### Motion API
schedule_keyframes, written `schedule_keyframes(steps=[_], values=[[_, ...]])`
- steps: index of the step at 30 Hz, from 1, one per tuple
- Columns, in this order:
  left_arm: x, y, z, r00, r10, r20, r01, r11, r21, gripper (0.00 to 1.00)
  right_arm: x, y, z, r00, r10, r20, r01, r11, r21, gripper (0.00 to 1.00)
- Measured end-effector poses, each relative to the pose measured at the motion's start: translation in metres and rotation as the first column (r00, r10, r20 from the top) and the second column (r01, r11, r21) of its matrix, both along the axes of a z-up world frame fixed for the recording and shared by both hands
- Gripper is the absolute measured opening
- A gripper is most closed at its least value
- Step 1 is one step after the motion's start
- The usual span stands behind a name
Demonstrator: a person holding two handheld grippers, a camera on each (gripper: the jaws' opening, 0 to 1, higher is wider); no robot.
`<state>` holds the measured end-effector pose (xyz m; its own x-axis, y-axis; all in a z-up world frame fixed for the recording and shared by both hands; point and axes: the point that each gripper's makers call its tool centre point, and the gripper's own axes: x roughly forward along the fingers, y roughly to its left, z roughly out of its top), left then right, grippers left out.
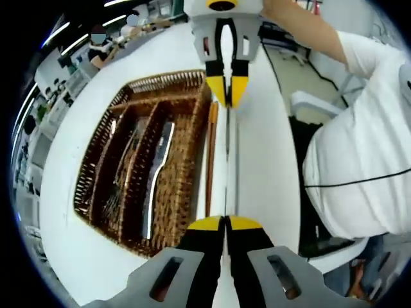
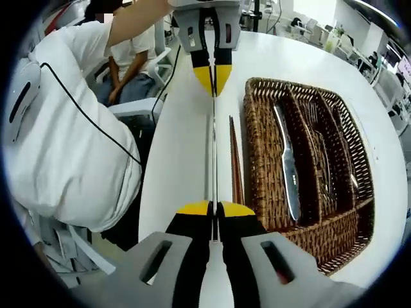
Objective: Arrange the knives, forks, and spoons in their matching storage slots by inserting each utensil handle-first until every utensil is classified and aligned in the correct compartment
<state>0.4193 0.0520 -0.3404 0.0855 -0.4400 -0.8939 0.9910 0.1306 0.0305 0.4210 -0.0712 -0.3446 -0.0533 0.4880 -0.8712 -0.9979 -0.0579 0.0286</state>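
A: How are the grippers?
B: The left gripper (image 1: 225,222) and right gripper (image 2: 214,208) each clamp one end of a table knife (image 1: 232,154).
A: And around?
B: At 9 o'clock, the wicker tray (image 1: 176,186) holds another knife (image 1: 158,170) and forks (image 1: 122,168) on the white table (image 1: 70,160); office desks (image 1: 77,64) behind.

The left gripper (image 1: 225,222) had its fingers (image 1: 207,223) pressed together, yellow tips touching. The right gripper (image 2: 215,208) faced it head-on, its fingers (image 2: 194,208) likewise closed. Each gripper pinched one end of a thin utensil (image 2: 214,141) stretched between them. A bare forearm (image 1: 302,29) reached behind the right gripper, a white sleeve (image 1: 366,54) above it.
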Motion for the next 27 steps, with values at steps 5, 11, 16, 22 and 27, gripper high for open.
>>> schedule_keyframes(steps=[5,11,16,22,27], values=[[0.013,0.001,0.004,1.000,0.004,-0.006,-0.004,1.000,0.002,0.00,0.010,0.002,0.003,1.000,-0.009,-0.013,0.009,1.000,0.005,0.03],[0.026,0.001,0.005,1.000,0.009,-0.016,-0.009,1.000,0.003,0.00,0.029,0.003,0.005,1.000,-0.014,-0.023,0.015,1.000,0.003,0.03],[0.037,0.004,0.006,1.000,0.016,-0.025,-0.016,1.000,0.003,0.00,0.037,0.005,0.006,0.999,-0.015,-0.031,0.015,1.000,0.005,0.03],[0.047,0.005,0.002,0.999,0.023,-0.039,-0.022,1.000,0.006,0.01,0.052,0.007,0.002,0.999,-0.017,-0.050,0.017,1.000,0.006,0.03],[0.055,0.004,-0.005,0.998,0.023,-0.057,-0.023,1.000,0.005,0.01,0.054,0.006,-0.005,0.997,-0.023,-0.070,0.023,1.000,0.001,0.03]])
